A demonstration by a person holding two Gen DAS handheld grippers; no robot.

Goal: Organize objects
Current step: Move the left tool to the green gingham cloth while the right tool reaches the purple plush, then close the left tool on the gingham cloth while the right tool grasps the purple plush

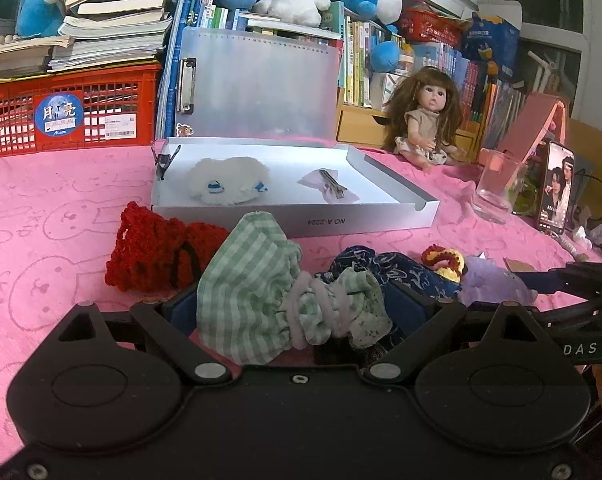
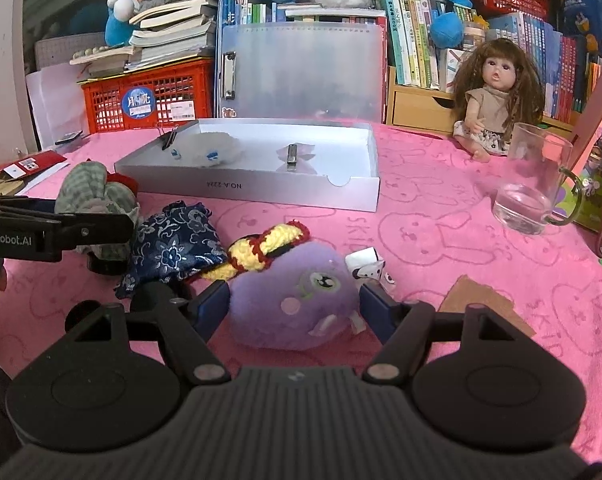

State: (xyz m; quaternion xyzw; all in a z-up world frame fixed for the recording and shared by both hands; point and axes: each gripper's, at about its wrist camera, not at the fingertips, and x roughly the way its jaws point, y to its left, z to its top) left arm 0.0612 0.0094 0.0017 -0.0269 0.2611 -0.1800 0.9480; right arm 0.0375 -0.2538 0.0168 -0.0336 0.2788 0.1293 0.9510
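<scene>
The left tongs [image 1: 297,312] clamped the green checked pouch [image 1: 261,292], while the right tongs [image 2: 295,306] stood apart around the purple plush [image 2: 297,304].

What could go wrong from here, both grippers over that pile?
1. The left hand-held gripper brackets the green pouch, which overlaps the navy pouch; lifting may drag that along.
2. The right hand-held gripper straddles the purple plush, with the knit piece lying on it; that could ride up or fall off.
3. The two grippers sit close together, so lifting both toward the box risks a bump.
</scene>
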